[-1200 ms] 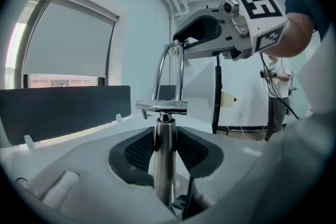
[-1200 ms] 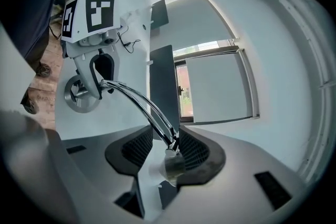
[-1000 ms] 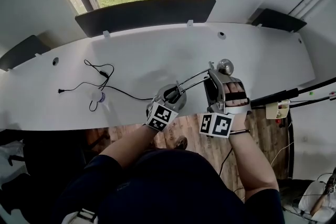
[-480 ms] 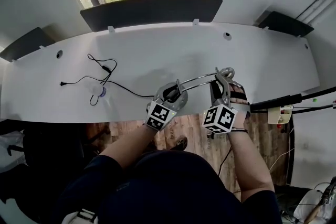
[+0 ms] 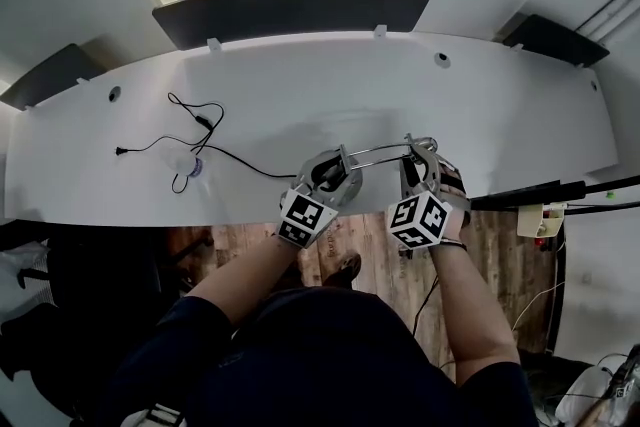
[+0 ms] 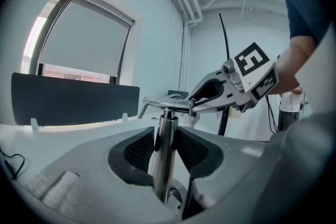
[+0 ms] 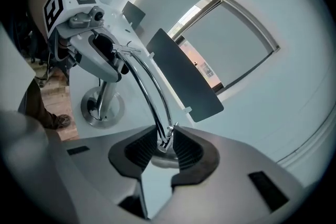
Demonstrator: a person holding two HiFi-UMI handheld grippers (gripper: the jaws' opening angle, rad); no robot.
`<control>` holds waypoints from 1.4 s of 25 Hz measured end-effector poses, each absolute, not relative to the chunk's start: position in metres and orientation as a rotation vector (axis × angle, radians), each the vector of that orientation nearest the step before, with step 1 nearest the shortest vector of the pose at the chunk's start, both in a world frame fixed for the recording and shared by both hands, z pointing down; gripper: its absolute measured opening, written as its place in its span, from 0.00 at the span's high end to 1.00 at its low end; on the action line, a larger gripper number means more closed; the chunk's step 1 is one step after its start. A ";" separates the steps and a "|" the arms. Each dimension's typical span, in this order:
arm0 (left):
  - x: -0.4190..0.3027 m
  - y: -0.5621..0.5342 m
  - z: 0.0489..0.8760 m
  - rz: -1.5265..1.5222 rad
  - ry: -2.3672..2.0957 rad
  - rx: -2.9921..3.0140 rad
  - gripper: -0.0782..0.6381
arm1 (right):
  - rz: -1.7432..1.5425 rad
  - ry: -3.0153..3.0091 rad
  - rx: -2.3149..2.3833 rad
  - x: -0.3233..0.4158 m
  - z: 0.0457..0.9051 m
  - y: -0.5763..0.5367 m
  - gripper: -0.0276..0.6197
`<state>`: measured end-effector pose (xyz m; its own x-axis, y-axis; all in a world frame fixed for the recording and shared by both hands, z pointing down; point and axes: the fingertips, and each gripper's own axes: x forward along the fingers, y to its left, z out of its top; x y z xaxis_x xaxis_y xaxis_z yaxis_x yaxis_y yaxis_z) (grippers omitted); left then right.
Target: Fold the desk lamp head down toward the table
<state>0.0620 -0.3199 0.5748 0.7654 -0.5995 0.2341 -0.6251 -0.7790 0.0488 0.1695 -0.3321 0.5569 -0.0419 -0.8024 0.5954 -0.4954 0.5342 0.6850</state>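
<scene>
A chrome desk lamp stands at the white table's (image 5: 500,105) front edge. My left gripper (image 5: 327,177) is shut on its upright post (image 6: 163,165), just above the round base (image 7: 100,107); the pads of the left gripper (image 6: 164,136) press the post from both sides. The two-rod lamp arm (image 5: 380,151) runs nearly level to the right. My right gripper (image 5: 421,158) holds the arm's far end, where the head joins. In the right gripper view the right gripper's (image 7: 166,141) jaws are closing on that joint, with the rods (image 7: 149,86) leading away. The lamp head is mostly hidden beneath them.
A black cable (image 5: 200,140) with a small white plug lies on the table's left part. A dark divider panel (image 5: 290,10) stands along the back edge under a window. Wooden floor (image 5: 370,255) shows below the near edge. Black cables run at the right.
My right gripper has sunk toward the table with the lamp arm's end and rolled. The arm now lies flatter and the head is lower. The left gripper has stayed put.
</scene>
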 end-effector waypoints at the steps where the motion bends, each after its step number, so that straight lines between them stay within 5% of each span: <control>1: 0.062 -0.320 0.575 0.310 -0.990 2.832 0.71 | -0.325 -1.717 1.111 0.169 0.561 -0.332 0.80; 35: 0.062 -0.323 0.577 0.288 -1.023 2.784 0.71 | 0.138 -2.027 1.304 0.138 0.633 -0.329 0.83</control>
<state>0.0622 -0.3226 0.5772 0.7471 -0.6219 0.2347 -0.6530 -0.7526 0.0848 0.1385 -0.3295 0.6328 -0.2375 -0.7540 0.6124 -0.8302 0.4849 0.2751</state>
